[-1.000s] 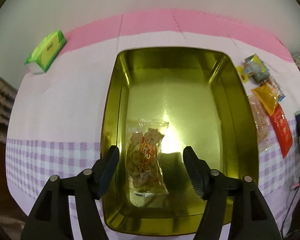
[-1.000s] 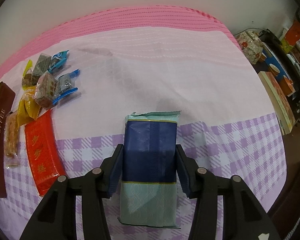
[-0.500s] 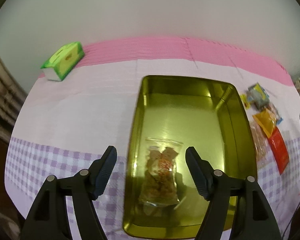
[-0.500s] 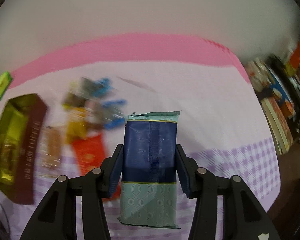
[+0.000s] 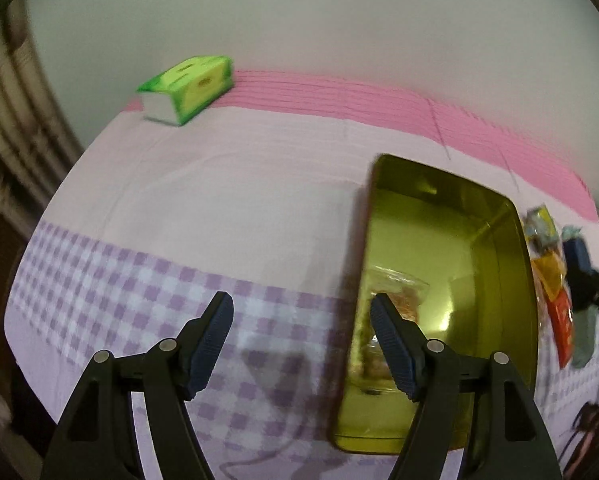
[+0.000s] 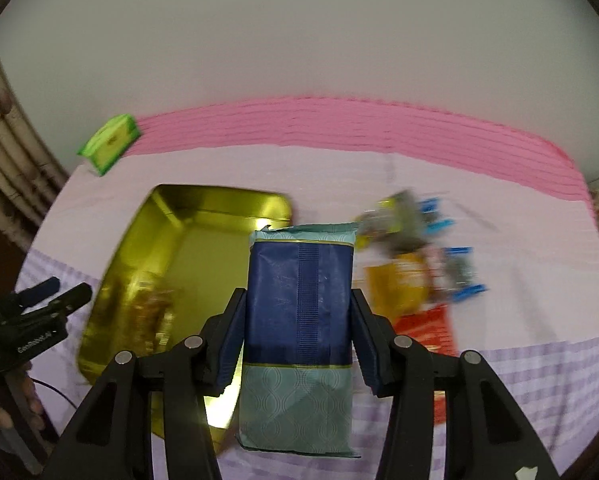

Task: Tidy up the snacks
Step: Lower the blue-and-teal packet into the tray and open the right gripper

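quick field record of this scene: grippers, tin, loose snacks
left gripper: open, nothing between the jaws
right gripper: shut on blue packet
tin: gold, open, one clear snack bag inside
loose snacks: heap on the cloth beside the tin, blurred
green box: far corner of the cloth

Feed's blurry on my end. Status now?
Left hand-held gripper open, empty. Right hand-held gripper shut on blue packet. Gold tin holds one snack bag. Path clear.
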